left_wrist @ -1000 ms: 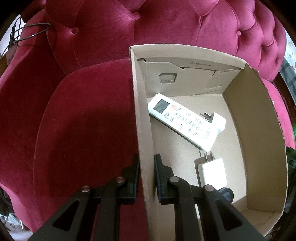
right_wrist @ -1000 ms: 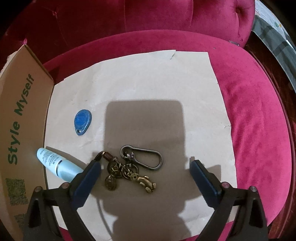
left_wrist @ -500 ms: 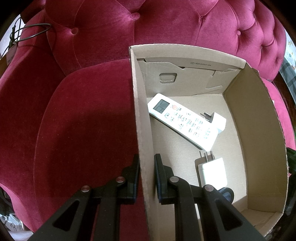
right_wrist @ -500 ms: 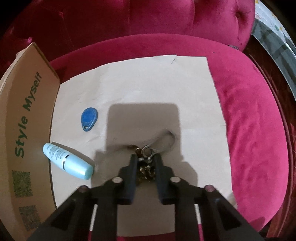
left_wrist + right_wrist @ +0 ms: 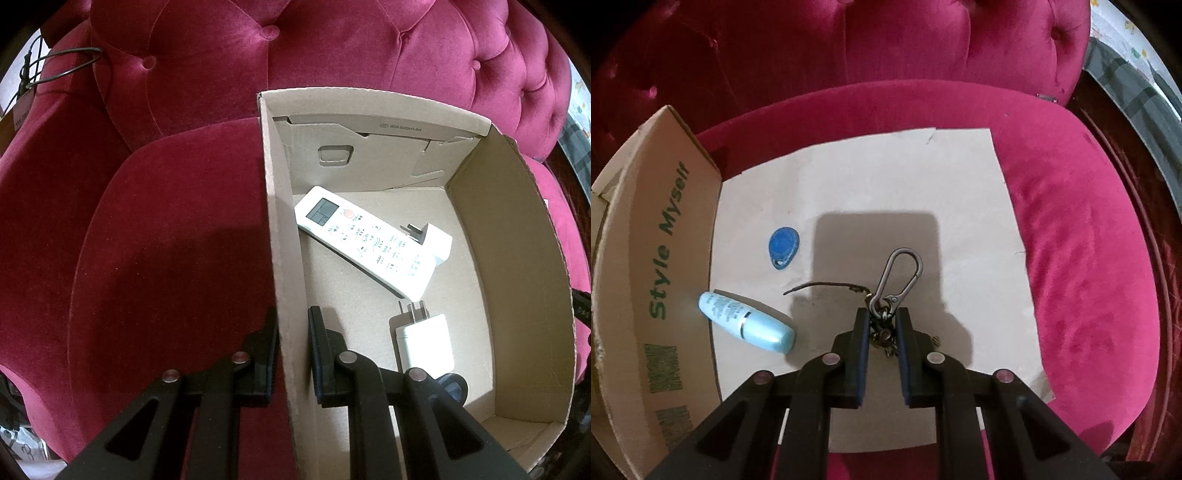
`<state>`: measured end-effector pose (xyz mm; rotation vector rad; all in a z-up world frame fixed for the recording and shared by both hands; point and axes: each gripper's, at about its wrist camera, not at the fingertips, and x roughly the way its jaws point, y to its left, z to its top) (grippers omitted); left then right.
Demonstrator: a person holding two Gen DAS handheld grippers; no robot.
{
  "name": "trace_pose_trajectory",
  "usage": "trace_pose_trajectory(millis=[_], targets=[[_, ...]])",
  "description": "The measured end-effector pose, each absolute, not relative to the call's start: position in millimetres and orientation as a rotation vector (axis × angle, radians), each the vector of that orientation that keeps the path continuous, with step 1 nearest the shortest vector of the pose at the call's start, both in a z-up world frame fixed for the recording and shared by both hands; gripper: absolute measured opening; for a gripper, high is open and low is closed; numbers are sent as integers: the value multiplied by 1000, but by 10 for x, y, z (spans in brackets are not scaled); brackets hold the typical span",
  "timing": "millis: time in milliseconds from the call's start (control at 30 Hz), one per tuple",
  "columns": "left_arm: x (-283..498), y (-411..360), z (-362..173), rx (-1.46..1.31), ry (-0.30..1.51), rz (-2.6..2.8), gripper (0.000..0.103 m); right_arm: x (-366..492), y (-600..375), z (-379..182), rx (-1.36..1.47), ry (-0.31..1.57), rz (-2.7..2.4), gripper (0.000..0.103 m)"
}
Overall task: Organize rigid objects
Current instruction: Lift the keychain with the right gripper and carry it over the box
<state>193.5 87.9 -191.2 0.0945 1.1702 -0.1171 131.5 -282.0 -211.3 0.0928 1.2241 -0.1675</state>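
1. A crimson velvet sofa with a button-tufted back fills both views; everything else is carried on its seat cushions.
2. An open cardboard box is seen standing on the seat in the left wrist view. In the right wrist view its outer wall, printed "Style Myself" in green, is seen at the left edge.
3. A sheet of brown paper is spread on the cushion just beside the box.
4. The left gripper is closed on the box's near left wall, one finger outside and one inside, so the wall is pinched between the jaws.
5. The right gripper is pointed steeply down over the paper, its jaws narrow and clamped on a keychain. The grey carabiner is seen sticking out beyond the fingertips, a thin dark strap trails to the left, and the brass charms are bunched between the pads.
6. A white remote control is laid diagonally on the box floor, partly over a white plug adapter.
7. A second white charger is laid nearer the camera, prongs pointing away.
8. A pale blue tube is laid on the paper close to the box wall.
9. A blue key fob is laid on the paper, apart from the tube.
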Motion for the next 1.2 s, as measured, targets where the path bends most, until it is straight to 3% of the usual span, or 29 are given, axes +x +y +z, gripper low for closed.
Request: trace_pose_trajectory(millis=[533,1200], targets=[[1929,866,-1910,101,1169,-115,16,1209,-2814,-1815,87,1183,-168,13],[1919,874,-1907,97,1170,-113,16,1276,-2487,-1056,48,1106,-137,13]])
